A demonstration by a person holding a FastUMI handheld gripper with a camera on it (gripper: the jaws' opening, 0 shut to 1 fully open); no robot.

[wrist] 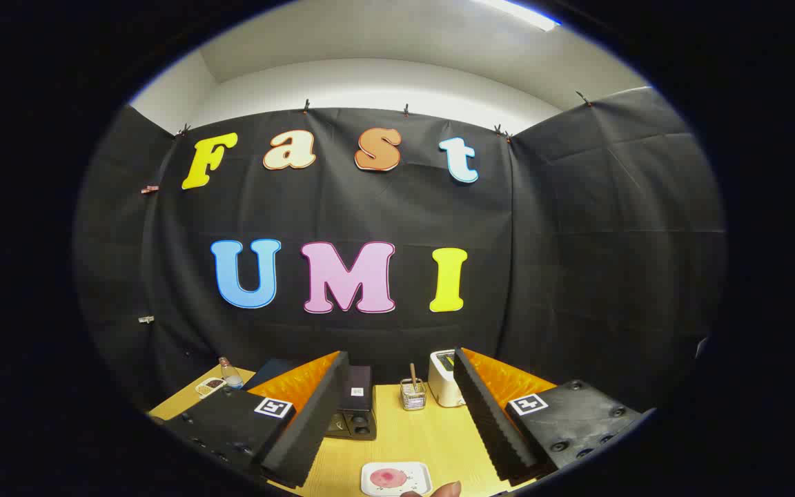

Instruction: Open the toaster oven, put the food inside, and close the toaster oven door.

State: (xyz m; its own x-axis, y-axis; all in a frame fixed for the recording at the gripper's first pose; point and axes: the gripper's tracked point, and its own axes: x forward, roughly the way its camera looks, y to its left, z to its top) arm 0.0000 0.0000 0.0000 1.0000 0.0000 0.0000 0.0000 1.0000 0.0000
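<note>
the tool (397, 421) hangs above the tabletop (432, 435) with its two fingers spread wide apart and nothing between them but bare wood and small things farther off. the tabletop is light yellow wood grain, and behind it the booth's wall of black cloth (577, 262) is clipped up along its top edge, with a white wall and ceiling above it and a strip light (518, 12) overhead.

the toaster oven (355, 413), dark and boxy, sits at the back of the tabletop just beside the inner edge of the left finger, partly hidden by it. its long axis cannot be told, nor whether its door is shut. the food, a pink round on a small white tray (396, 478), lies near, between the fingers and below their tips; a fingertip (439, 491) of a person shows just beside it.

beyond the fingers stand a wire holder (413, 394) with a stick upright in it and a white toaster (444, 378). beyond the left finger are a small bottle (230, 373) and a dish (210, 386).
</note>
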